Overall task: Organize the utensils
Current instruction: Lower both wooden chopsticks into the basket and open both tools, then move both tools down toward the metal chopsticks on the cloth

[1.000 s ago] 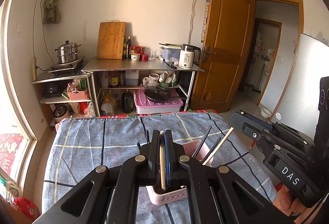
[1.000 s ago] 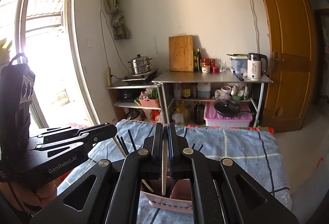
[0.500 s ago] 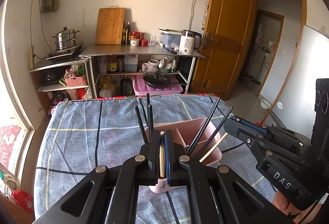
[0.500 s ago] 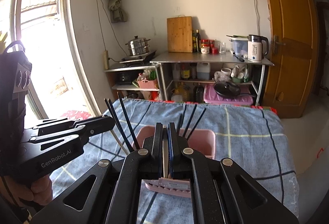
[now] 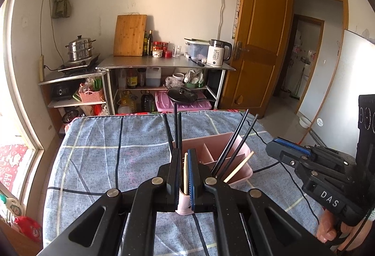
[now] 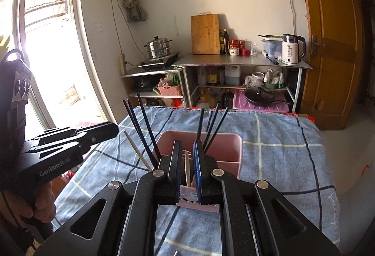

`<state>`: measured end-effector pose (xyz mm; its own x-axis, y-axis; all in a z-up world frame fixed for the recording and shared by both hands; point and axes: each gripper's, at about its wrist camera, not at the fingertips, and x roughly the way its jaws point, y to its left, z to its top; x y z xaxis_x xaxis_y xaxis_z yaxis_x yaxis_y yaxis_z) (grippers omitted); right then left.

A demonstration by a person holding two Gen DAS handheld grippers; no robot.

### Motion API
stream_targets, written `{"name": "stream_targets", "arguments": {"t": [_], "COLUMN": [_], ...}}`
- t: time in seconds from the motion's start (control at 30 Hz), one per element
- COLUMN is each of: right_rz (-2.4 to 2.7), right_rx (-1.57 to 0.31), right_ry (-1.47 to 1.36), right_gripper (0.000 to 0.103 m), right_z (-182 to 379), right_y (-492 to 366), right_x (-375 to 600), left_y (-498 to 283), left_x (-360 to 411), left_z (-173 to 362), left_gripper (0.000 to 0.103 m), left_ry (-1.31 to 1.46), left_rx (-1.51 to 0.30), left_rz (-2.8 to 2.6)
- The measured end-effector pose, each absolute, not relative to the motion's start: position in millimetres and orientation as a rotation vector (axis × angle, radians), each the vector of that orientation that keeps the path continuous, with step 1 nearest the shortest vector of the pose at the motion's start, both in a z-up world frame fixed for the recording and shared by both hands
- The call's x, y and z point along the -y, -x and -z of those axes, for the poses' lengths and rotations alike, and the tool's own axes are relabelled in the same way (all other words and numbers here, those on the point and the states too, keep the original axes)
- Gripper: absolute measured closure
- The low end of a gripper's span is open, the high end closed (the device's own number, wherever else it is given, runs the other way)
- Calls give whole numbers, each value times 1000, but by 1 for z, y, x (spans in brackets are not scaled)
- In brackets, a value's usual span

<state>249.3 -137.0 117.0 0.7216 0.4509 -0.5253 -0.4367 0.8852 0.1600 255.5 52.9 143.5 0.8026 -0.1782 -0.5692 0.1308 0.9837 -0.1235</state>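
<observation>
A pink divided utensil holder (image 5: 225,150) stands on the blue checked tablecloth; it also shows in the right wrist view (image 6: 225,145). Several black chopsticks (image 5: 234,143) and a pale chopstick (image 5: 239,166) lean in it. My left gripper (image 5: 184,155) has its jaws slightly apart around a light wooden chopstick (image 5: 185,173) that stands in the holder's near compartment. My right gripper (image 6: 186,148) has its jaws slightly apart around a pale chopstick (image 6: 187,169) that stands in the holder. Each gripper shows in the other's view, the right one (image 5: 309,162), the left one (image 6: 77,138).
The table (image 5: 98,152) is covered by a blue checked cloth. Behind it stand metal shelves (image 5: 164,68) with a kettle, a cutting board, pots and bottles. A wooden door (image 5: 257,44) is at the right and a window (image 6: 46,44) at the left.
Both grippers have lowered towards the holder, so the chopsticks now stand in it. Both pairs of jaws have opened a little off the chopsticks.
</observation>
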Motion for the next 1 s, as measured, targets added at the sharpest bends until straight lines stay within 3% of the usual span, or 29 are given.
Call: {"name": "stream_targets", "arguments": {"t": [0.33, 0.53, 0.67, 1.0], "right_rz": [-467, -453, -451, -442], "right_rx": [-588, -608, -628, -677], "right_ry": [-68, -63, -57, -42], "right_gripper": [93, 92, 86, 85], "right_z": [-108, -94, -82, -54], "right_y": [-209, -181, -162, -125], "right_x": [169, 178, 183, 192], "left_y": [-207, -176, -159, -115], "left_x": [-55, -49, -41, -33], "left_z": [-136, -115, -96, -59], "left_gripper": [98, 98, 98, 98], "left_ry": [94, 118, 116, 132], "left_rx": [-588, -609, -635, -667], "left_rz": [159, 166, 167, 188]}}
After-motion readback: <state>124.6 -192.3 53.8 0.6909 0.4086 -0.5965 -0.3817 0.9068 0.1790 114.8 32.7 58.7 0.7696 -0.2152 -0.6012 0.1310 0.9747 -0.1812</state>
